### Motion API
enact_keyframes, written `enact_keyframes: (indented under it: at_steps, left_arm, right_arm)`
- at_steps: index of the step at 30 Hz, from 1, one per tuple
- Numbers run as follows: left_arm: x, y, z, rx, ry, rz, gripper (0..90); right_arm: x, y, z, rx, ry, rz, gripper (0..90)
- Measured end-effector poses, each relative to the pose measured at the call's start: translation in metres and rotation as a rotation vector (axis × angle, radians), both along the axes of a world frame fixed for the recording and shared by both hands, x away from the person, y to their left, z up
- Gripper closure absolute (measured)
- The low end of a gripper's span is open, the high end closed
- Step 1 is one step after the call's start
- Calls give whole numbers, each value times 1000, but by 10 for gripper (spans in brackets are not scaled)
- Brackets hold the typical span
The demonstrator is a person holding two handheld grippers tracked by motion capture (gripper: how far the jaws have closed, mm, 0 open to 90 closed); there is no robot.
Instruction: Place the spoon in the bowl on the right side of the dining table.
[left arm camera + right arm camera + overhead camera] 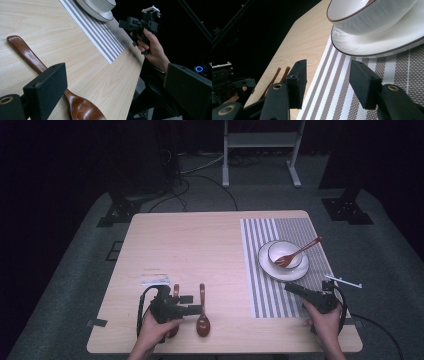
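left gripper: held in the person's left hand at about 7 o'clock on the table, pointing toward 3 o'clock. its jaws stand wide apart with nothing pressed between them; in the left gripper view one jaw sits over the spoon's neck, and whether it touches the wood cannot be told.
right gripper: held in the person's right hand at about 5 o'clock, over the near part of the placemat, aimed toward 10 o'clock at the plate. in the right gripper view the jaws stand apart, empty, with striped mat showing between them.
spoon: dark red-brown wood, flat on the bare table just at the left gripper's tip, bowl toward 6 o'clock, handle toward 12 o'clock.
second utensil: same wood, lying just beside the spoon on its 9 o'clock side, mostly hidden under the left gripper; what kind it is cannot be told.
fork: wooden, head resting in the bowl, handle sticking out over the rim toward 2 o'clock.
bowl: white with a dark rim, standing on the plate.
plate: white, on the placemat at about 3 o'clock of the table, just beyond the right gripper.
label: small white strip on the table at 12 o'clock from the left gripper.
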State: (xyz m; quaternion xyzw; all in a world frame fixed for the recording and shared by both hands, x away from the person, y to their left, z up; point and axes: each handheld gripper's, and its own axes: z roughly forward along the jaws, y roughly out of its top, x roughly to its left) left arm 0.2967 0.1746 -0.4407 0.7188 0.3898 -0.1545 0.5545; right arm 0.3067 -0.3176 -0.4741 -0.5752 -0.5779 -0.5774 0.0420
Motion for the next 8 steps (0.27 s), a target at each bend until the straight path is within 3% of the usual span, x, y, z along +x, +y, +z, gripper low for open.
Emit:
enact_keyframes:
  at_steps: [8]
  left_arm:
    - [0, -1, 2, -4, -3, 0, 36]
  right_arm:
    - [-8, -1, -7, 33, -22, -18, 440]
